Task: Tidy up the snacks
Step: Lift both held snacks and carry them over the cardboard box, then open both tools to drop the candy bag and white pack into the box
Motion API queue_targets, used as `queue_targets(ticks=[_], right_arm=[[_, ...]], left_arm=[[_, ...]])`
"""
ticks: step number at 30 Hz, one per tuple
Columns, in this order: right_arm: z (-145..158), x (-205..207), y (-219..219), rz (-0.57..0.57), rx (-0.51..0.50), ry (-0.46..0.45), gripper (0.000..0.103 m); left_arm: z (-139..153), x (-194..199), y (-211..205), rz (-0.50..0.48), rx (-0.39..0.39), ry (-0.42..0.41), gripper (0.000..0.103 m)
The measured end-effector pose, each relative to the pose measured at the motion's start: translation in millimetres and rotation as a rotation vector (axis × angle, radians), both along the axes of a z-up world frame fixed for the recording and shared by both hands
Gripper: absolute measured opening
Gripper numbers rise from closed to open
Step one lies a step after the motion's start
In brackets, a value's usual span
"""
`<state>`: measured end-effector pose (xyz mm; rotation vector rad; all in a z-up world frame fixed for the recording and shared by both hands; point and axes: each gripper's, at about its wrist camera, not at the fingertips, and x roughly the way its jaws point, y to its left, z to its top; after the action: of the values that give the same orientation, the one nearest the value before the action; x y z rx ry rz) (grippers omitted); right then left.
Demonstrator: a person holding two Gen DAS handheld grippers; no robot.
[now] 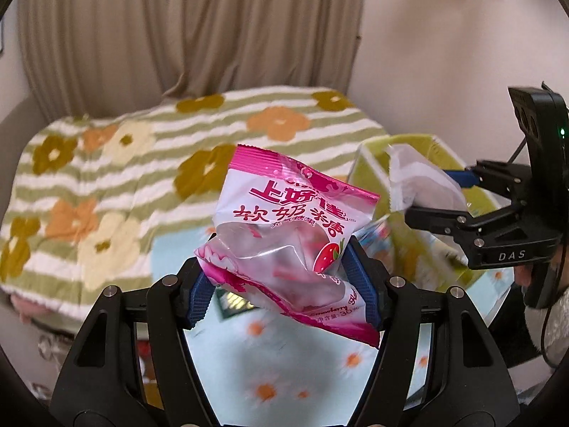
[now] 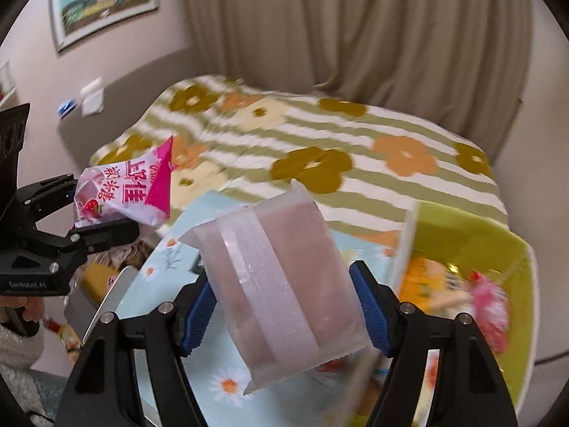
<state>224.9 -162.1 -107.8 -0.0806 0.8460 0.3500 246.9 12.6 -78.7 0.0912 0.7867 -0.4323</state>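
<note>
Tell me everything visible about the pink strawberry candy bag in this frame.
The candy bag is a small crinkled plastic packet, pink at its crimped ends, white and partly see-through in the middle, with red Chinese lettering and a strawberry picture. The left tool holds it in the air by its lower part, blue pads pressing both sides, so it stands tilted above the flowered tablecloth. Nothing else touches it; the right wrist view shows it side-on.

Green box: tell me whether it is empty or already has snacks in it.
Not empty. The right wrist view shows the green box already holding several colourful snack packets, blurred, so their number cannot be told.
</note>
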Motion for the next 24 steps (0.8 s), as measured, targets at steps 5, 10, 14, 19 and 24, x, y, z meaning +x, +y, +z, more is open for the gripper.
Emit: queue_targets(ticks=[5,10,14,19,24], right_arm=[[12,-6,-74,-0.089,0.015,0.007,0.069],[16,-12,-144,-0.154,-0.005,0.007,0.069],[11,-14,-188,-0.182,-0.004,0.033,0.069],[-1,-21,-223,-0.206,0.018,0.06,0.069],[-9,-26,-235,-0.22,0.042,0.08,0.069]], left_arm=[[12,10,-76,-0.037,-0.026,-0.012,0.063],[8,17,-160,-0.085,-0.045,0.014,0.063],[-5,16,-218,-0.109,-0.038,0.071,0.063],[-26,5,-263,-0.141,-0.009,0.125,0.063],[-46,-4,-285,-0.148,0.052,0.171,0.069]])
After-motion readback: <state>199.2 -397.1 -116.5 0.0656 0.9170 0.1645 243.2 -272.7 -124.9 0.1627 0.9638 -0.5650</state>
